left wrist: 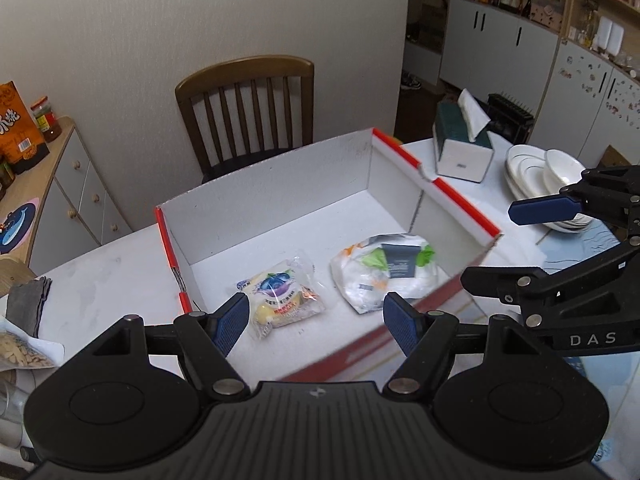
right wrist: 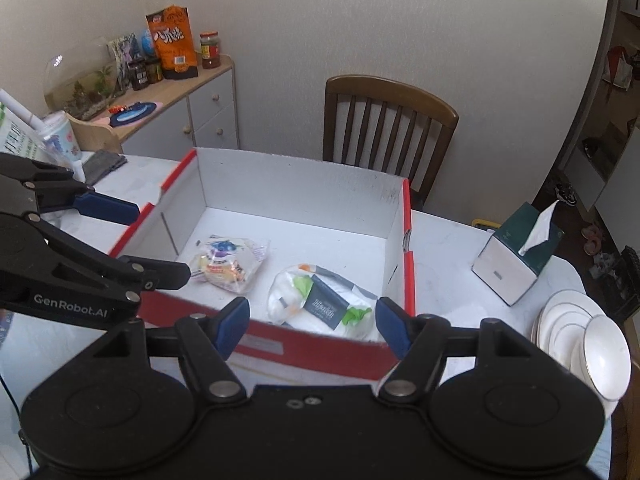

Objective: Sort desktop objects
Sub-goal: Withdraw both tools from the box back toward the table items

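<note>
Snack packets lie at the heart of the sorting: a clear-wrapped pastry packet point(left wrist: 280, 300) with a blueberry picture and a larger white wet-wipe pack point(left wrist: 386, 272) both rest flat on the floor of the red-edged cardboard box point(left wrist: 276, 184), near each other but apart, toward the box's near wall. That much of the job looks done, judging by how they lie. Above that near wall hang the two tools, neither gripping anything: the left gripper point(left wrist: 316, 318) has its blue pads standing apart with only air between them, and the right gripper point(right wrist: 312, 322) likewise stands parted and empty over the wipe pack. Outside the box, the white table point(left wrist: 108, 276) still carries things that may count as unsorted: a bag of pale seeds or nuts point(left wrist: 24, 354) at the left edge beside a folded grey cloth point(left wrist: 28, 300), a green tissue box point(right wrist: 518, 254) on the right, and a stack of white plates with a bowl point(right wrist: 580, 336) just beyond it. Whether these belong in the box I cannot tell from the task wording. A wooden chair point(left wrist: 246, 112) stands behind the table, and a sideboard point(right wrist: 192, 92) with jars and an orange bag lines the wall.
</note>
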The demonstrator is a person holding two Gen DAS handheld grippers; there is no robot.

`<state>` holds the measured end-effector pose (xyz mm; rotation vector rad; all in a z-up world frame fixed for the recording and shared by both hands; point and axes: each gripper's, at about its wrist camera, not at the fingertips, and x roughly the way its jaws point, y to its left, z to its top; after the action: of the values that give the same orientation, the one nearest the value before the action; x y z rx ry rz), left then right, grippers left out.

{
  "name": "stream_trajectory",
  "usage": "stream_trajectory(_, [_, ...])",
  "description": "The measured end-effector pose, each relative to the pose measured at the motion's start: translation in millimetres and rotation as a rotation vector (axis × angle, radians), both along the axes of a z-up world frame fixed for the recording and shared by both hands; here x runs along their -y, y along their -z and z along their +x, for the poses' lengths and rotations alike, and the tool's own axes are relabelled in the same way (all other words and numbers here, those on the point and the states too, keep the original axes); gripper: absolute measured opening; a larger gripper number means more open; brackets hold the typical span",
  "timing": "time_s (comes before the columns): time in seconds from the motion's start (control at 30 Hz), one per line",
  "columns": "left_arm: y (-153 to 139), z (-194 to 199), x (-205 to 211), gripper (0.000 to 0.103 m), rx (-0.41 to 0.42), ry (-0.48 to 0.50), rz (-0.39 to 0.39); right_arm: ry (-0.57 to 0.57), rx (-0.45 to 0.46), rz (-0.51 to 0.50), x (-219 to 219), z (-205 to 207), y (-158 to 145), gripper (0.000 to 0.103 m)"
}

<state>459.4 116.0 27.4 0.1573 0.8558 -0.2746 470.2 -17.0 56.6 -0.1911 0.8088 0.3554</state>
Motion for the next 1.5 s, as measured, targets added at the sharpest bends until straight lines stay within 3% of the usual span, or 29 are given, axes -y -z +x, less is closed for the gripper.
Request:
stream_trajectory(0.4, [-28.0, -63.3, 0.6, 0.073, 0.051, 0.018, -0.037, 0.036, 0.032, 0.067, 17.9, -57.7, -30.6, 0.076])
stream_trajectory(0.93, [-47.6, -134.6, 8.6, 0.073, 0.108, 0.039, -0.093, 0.080, 0.053, 0.132, 42.7, -130.4, -45.1, 0.083])
stream_trajectory(1.33, [-20.6, -192.6, 14.5, 0.082, 0.083, -0.024, -0.124, 0.063, 0.078, 0.177, 80.3, -193.1, -39.1, 0.089])
stream_trajectory(1.43, [-9.6, -208.6, 19.6, 0.091, 0.081, -0.047, -0.107, 0.057, 0.082, 0.170, 89.0, -212.8, -32.4, 0.090])
stream_trajectory(1.5, [-4.0, -218.8, 24.0, 0.093, 0.090, -0.057, -0.092, 0.060, 0.082, 0.163, 94.6, -225.6, -26.5, 0.091])
